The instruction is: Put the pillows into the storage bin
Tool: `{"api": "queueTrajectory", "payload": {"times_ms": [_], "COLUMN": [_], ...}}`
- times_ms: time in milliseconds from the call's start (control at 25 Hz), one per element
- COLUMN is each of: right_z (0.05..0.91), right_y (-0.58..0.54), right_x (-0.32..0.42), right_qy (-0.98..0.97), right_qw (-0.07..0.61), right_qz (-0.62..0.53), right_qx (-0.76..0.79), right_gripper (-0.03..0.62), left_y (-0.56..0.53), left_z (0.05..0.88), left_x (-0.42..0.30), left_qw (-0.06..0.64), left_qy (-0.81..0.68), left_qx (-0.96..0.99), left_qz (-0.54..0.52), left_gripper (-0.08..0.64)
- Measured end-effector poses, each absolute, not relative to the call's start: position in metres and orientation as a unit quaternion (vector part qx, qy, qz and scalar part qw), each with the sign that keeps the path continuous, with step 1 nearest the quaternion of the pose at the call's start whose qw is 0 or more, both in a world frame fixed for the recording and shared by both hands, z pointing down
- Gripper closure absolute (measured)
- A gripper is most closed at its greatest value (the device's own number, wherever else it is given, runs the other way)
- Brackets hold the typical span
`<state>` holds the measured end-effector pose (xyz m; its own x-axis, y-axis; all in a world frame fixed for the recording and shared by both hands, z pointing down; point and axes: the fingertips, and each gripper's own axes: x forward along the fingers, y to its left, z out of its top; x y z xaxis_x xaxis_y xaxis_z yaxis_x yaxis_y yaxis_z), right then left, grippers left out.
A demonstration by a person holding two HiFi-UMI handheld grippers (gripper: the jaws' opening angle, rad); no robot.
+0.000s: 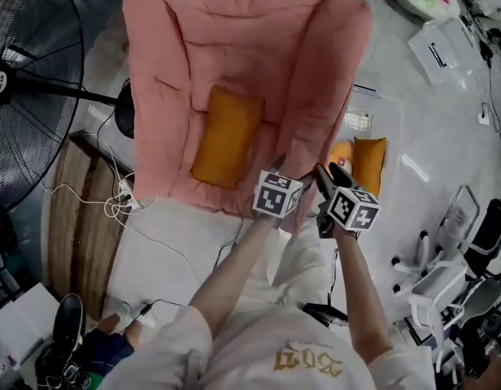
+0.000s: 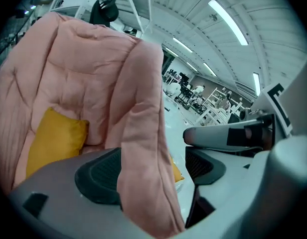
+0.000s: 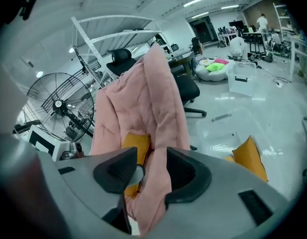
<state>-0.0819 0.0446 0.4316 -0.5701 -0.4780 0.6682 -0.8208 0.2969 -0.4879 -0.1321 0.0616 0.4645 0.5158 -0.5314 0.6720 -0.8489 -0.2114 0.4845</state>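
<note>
The left gripper and the right gripper are clamping the near edge of the big pink quilted cushion side by side, so it's hanging spread out above the floor. It's hanging just left of the clear plastic storage bin, where an orange pillow looks to be lying.

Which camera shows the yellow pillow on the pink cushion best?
The head view: the whole yellow pillow shows on the pink cushion. The left gripper view shows most of it; the right gripper view shows just a strip beside a pink fold.
</note>
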Motion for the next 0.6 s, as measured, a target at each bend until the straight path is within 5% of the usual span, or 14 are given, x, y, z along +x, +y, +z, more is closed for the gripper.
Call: {"api": "queueTrajectory", "payload": {"times_ms": [600], "right_z": [0.493], "right_y": [0.041], "right_x": [-0.228], "right_qy": [-0.798], "right_qw": [0.276], "right_qz": [0.429], "right_qx": [0.321], "right_gripper": [0.371], "left_y": [0.097], "left_z": [0.542], "left_x": [-0.313], "left_qw": [0.469], "left_qy": [-0.561], "left_qx": [0.658], "left_qz": [0.178], "left_gripper": [0.144]}}
